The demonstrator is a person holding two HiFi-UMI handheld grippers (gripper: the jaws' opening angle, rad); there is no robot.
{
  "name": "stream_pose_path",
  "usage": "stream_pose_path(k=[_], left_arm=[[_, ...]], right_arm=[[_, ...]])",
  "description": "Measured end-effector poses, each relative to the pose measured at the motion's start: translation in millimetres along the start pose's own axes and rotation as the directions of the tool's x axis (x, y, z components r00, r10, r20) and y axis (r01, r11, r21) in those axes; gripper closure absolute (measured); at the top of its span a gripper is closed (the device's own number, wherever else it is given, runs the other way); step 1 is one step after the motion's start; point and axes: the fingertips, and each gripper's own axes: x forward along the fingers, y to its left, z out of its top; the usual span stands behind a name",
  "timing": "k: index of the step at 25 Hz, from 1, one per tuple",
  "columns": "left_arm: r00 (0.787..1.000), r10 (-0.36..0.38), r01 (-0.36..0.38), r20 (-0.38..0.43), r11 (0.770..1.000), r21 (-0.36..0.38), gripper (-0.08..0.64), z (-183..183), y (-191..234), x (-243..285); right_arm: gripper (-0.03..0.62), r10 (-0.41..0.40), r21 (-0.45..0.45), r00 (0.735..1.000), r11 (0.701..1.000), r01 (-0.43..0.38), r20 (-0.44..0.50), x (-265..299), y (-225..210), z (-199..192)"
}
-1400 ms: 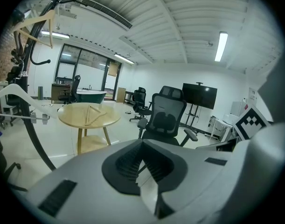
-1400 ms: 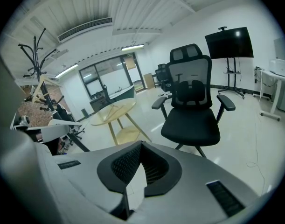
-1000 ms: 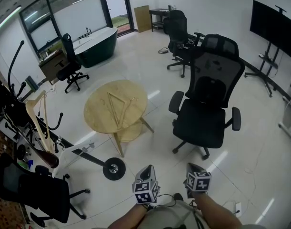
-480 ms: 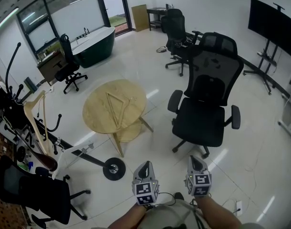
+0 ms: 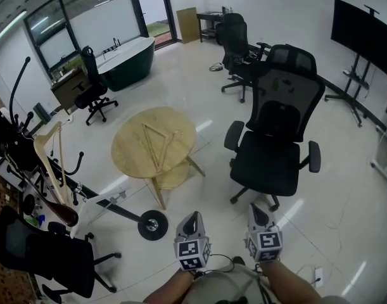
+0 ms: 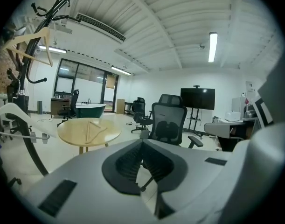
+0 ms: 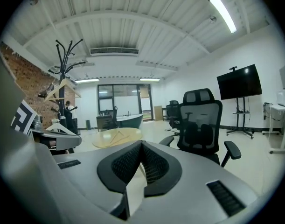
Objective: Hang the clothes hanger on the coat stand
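Two pale wooden hangers are in view. At far left a hung hanger [image 5: 49, 147] rests on the black coat stand [image 5: 14, 94] with its curved branches. The clothes hanger [image 5: 151, 145], a thin triangular frame, lies flat near the middle of the round light-wood counter [image 5: 126, 151]. The grey left hand-held gripper [image 5: 192, 218] has its ribbed black pads pressed together on nothing. The right hand-held gripper [image 5: 257, 211] is likewise closed and empty. Right of the counter stands a black mesh-backed office chair [image 5: 277, 138] on the glossy floor.

Pale wooden hanger [image 5: 150, 144] and table [image 5: 126, 145], black chair [image 5: 277, 145], tub [image 5: 127, 61] seemingly dark green.
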Motion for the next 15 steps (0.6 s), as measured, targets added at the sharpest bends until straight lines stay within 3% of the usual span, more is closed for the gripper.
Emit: stream_pose_path(k=[8, 15], left_arm=[[1.000, 0.010, -0.010, -0.009, 1.000, -0.010, 0.552, -0.6, 3.4, 8.4], [1.000, 0.015, -0.015, 0.008, 1.000, 0.025, 0.552, 14.4, 0.9, 25.9]], right_arm=[[0.583, 0.034, 0.022, 0.999, 0.999, -0.034, -0.001, 6.6, -2.8, 2.2], [0.583, 0.007, -0.003, 1.000, 1.000, -0.007, 0.001, 16.8, -17.8, 10.0]])
